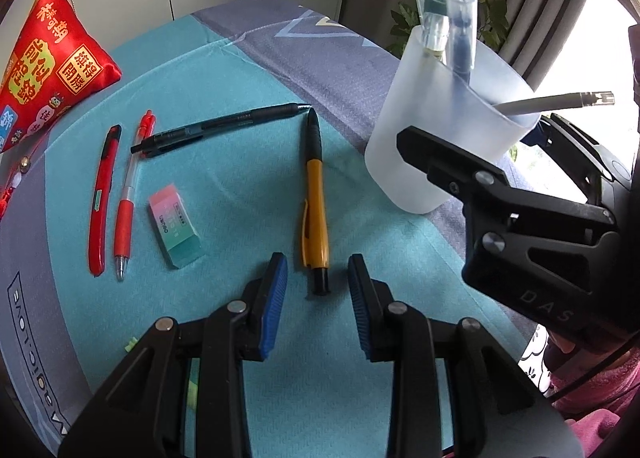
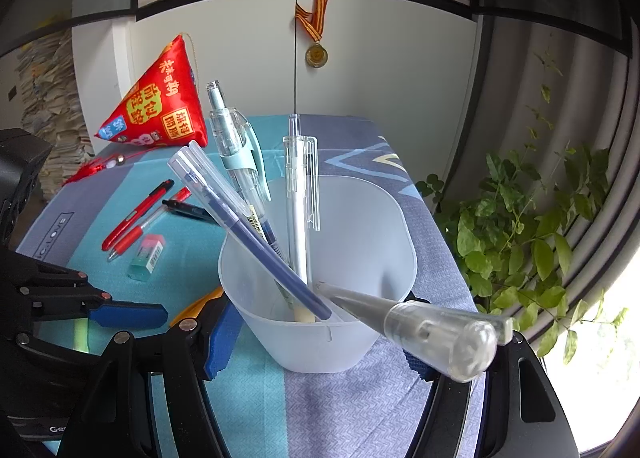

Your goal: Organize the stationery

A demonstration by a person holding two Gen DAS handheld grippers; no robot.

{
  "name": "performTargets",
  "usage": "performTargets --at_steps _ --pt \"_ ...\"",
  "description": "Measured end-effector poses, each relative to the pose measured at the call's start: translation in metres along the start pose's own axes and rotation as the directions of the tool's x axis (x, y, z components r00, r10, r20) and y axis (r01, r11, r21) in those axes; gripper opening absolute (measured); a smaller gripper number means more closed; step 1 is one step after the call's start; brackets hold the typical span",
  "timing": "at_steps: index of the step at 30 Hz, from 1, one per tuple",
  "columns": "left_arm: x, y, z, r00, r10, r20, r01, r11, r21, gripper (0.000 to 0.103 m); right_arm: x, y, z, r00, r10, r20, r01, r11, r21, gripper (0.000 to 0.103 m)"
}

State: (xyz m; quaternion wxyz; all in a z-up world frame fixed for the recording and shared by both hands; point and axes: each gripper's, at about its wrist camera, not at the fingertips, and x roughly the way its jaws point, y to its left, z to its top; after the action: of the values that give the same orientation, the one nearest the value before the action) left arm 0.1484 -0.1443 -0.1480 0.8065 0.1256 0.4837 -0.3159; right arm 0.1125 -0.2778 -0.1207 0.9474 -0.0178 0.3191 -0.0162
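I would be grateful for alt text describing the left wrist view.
The left gripper hangs open over the tail end of an orange pen lying on a teal cloth. Further left lie an eraser, two red pens and a black pen; the right gripper holds a frosted cup of pens.

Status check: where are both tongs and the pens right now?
Left tongs open, straddling the orange pen's end, no contact. Right tongs clamped on the frosted cup, four pens inside. Nothing blocking the pickup.
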Motion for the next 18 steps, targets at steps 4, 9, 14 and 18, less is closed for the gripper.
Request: performTargets --at_steps 4,9,14,18 --pt "-0.001 -0.003 -0.001 1.000 -0.012 -0.001 0.012 1.000 0.017 0.011 0.000 0.000 0.000 1.000 0.000 0.000 0.000 1.000 0.000 0.070" --pt "-0.015 -0.002 0.002 0.998 -0.040 0.043 0.039 0.999 0.017 0.011 0.000 0.000 0.000 1.000 0.000 0.000 0.000 1.000 -0.001 0.070" --pt "-0.040 0.002 0.009 0.992 -0.039 0.117 0.038 0.999 0.011 0.011 0.000 0.000 0.000 1.000 0.000 0.000 0.000 1.000 -0.001 0.070" --pt "-0.058 0.011 0.017 0.985 -0.048 0.167 0.051 0.999 -0.017 0.011 0.000 0.000 0.000 1.000 0.000 0.000 0.000 1.000 -0.001 0.070"
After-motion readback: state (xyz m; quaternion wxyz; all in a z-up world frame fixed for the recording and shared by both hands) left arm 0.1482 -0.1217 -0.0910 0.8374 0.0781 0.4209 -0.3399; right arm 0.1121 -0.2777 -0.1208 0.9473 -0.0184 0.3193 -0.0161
